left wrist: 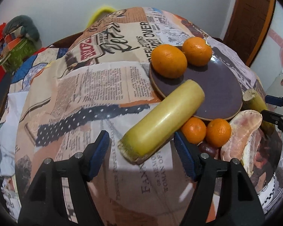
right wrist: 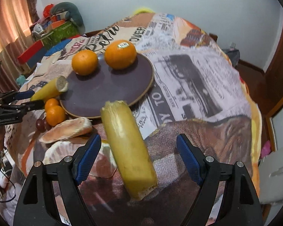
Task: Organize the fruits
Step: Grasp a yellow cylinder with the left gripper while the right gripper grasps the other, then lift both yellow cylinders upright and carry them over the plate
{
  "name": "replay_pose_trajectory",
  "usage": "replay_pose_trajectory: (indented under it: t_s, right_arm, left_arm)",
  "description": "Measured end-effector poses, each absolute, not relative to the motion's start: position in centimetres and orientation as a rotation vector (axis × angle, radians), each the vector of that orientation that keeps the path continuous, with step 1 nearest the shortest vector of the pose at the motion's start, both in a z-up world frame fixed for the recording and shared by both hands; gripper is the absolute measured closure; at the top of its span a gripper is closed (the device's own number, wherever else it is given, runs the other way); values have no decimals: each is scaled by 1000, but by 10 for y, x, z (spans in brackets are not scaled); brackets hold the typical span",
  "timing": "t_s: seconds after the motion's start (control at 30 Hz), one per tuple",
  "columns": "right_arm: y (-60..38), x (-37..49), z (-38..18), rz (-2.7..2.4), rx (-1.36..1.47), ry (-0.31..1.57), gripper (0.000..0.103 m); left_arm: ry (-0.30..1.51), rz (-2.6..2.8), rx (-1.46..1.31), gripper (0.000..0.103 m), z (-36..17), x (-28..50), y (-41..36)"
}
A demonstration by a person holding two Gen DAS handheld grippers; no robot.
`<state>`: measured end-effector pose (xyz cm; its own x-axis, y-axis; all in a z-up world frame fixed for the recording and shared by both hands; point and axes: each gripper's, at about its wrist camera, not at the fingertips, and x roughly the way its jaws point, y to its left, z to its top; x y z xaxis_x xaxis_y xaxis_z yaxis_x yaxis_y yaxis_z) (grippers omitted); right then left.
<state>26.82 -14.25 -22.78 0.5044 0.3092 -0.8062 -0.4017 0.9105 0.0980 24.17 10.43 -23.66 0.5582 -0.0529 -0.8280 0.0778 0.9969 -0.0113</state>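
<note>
A dark round plate (left wrist: 217, 86) (right wrist: 111, 92) holds two large oranges (left wrist: 168, 61) (right wrist: 120, 54). A yellow sugarcane piece (left wrist: 160, 120) (right wrist: 45, 92) leans on the plate's edge, just ahead of my open left gripper (left wrist: 141, 156). A second cane piece (right wrist: 128, 150) (left wrist: 254, 101) lies between the fingers of my open right gripper (right wrist: 138, 158), touching neither pad. Two small mandarins (left wrist: 205, 130) (right wrist: 54, 111), dark grapes (right wrist: 41, 124) and pomelo segments (left wrist: 239, 135) (right wrist: 68, 130) lie beside the plate.
A newspaper-print cloth (left wrist: 96, 86) (right wrist: 198, 86) covers the round table. Boxes and clutter (left wrist: 15, 45) (right wrist: 54, 26) stand beyond the far left edge. A wooden door (left wrist: 252, 15) is at the right, and the floor (right wrist: 252, 79) lies below the table's right edge.
</note>
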Motion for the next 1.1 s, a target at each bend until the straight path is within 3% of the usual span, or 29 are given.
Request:
replay_pose_trajectory:
  t_s: [0.1,0.2,0.4,0.43,1.1]
  right_arm:
    - [-142,269,-233,443,-89,958,23]
    - [-139,268,-237,452,-86,959,25]
    - [-134,266,-237,488,-81,948,58]
    - [-133,266,-236,487,-86,946,60]
    - [-155,261,-220,442,-27,905,67]
  left_arm:
    - [954,-102,54,35,-238,245,100]
    - [966,-113,61,46,-244,251,97]
    - [974,-74,16,60,-246,254,108]
    - [976,-69,2,63,-246,252,110]
    - [1053,-91,-19,68,-237,231,104]
